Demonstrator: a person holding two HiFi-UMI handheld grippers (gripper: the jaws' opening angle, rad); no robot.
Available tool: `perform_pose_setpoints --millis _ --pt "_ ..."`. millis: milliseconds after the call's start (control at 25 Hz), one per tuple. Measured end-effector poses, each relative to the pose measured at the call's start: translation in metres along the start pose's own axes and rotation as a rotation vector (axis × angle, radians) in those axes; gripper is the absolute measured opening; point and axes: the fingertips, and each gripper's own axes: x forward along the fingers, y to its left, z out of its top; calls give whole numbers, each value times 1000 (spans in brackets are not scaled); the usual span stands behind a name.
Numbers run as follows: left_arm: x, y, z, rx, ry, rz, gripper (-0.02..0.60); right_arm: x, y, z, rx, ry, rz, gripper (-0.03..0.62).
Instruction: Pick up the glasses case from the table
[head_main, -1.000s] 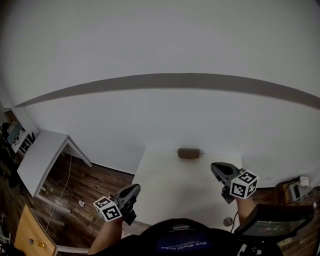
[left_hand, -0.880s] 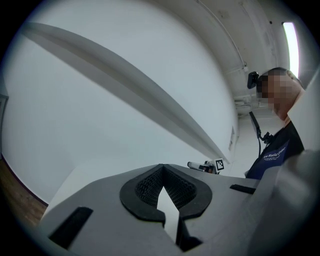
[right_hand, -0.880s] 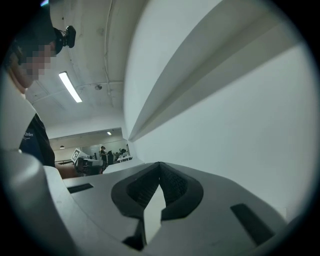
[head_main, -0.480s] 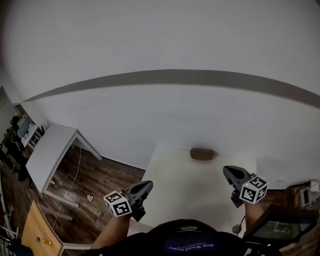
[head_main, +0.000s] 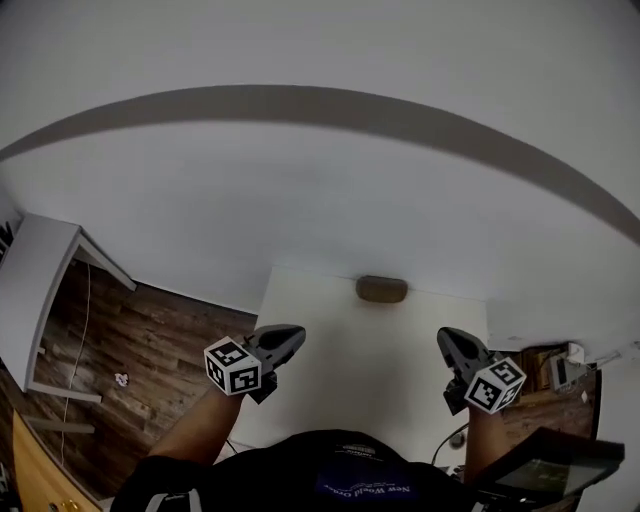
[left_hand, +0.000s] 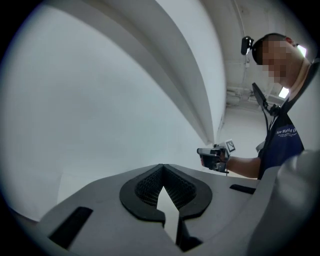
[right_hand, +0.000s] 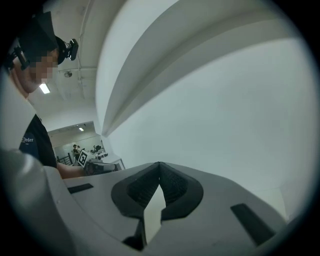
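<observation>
The brown glasses case (head_main: 382, 290) lies at the far edge of the white table (head_main: 340, 390), against the wall. My left gripper (head_main: 296, 336) hangs over the table's near left edge, short of the case and to its left. Its jaws are shut with nothing between them (left_hand: 162, 168). My right gripper (head_main: 447, 340) is at the table's right side, nearer than the case and to its right. Those jaws also meet at the tips, empty (right_hand: 159, 165). The case shows in neither gripper view; both look at the white wall.
A second white table (head_main: 35, 285) stands at the left over the wooden floor (head_main: 150, 340). A dark screen device (head_main: 545, 470) sits at the lower right, with small clutter (head_main: 565, 370) beyond it. A wooden cabinet (head_main: 30, 470) is at the bottom left.
Both grippers have moved forward and lower; the left one has come in from beside the table to its left edge. The head view has swung, showing less floor at the left.
</observation>
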Motion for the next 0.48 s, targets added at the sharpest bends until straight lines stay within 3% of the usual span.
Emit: perform_pose_setpoints --millis 280,480 --pt "48 -13 1 36 -25 64 0 4 -52 -2 -13 -8 28 -11" --pt "70 -36 18 131 40 101 1 -9 -75 16 -27 -54 57 -11"
